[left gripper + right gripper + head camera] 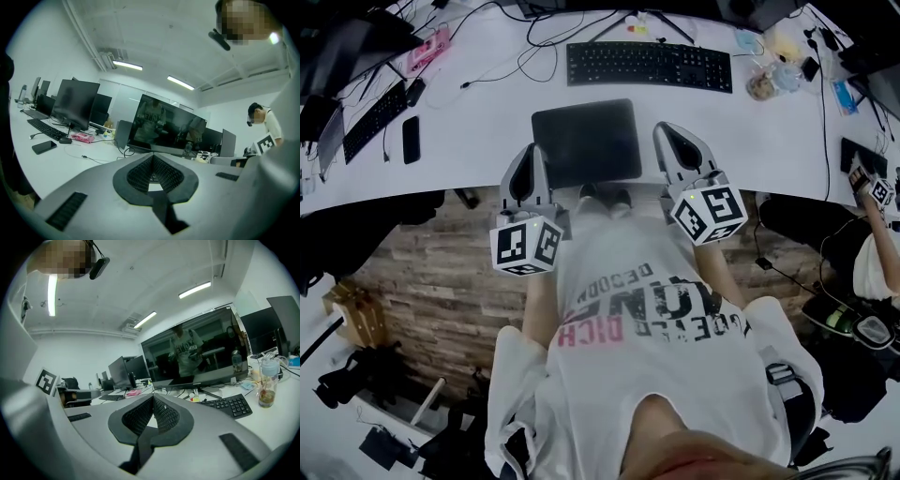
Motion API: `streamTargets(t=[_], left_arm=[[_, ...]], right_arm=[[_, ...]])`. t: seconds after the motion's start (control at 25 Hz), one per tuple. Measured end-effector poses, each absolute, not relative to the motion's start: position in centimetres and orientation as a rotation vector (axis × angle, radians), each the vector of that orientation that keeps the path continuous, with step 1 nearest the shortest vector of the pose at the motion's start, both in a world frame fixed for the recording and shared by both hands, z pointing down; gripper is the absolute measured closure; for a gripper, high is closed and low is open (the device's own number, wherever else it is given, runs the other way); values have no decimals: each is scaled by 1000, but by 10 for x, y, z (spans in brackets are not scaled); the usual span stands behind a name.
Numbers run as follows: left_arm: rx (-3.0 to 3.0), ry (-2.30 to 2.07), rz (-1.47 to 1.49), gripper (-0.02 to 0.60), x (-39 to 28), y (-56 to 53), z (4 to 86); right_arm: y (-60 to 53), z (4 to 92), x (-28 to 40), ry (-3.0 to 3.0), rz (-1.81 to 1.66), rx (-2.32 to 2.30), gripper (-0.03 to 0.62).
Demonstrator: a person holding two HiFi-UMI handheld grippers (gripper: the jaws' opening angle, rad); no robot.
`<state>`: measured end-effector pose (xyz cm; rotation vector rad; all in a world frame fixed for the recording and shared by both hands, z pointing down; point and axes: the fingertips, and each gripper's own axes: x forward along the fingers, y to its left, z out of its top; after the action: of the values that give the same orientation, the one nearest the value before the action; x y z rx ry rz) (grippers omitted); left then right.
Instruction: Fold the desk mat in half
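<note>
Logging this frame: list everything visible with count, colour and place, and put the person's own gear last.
desk: one, white, across the upper head view
desk mat: one, dark grey, flat at the desk's near edge, centre
keyboard: one, black, behind the desk mat
second keyboard: one, black, far left
phone: one, black, left of the desk mat
monitor: one, black, behind the keyboard
bottle: one, clear, right of the keyboard
left tongs: one, grey, shut and empty, at the desk mat's near left corner
right tongs: one, grey, shut and empty, beside the desk mat's right edge
</note>
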<state>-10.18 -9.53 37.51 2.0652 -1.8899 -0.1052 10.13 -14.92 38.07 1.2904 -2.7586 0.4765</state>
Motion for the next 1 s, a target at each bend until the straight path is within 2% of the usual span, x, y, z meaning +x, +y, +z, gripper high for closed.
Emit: streamTargets(t=[0.48,1.0], left_arm=[[2017,-1894,-68,578,-104,-82,392],[2040,-1810,-17,578,-135,-86,400]], right_arm=[[-142,388,96,-2779,497,1217,597],[-133,387,68,-2729,518,1248,597]])
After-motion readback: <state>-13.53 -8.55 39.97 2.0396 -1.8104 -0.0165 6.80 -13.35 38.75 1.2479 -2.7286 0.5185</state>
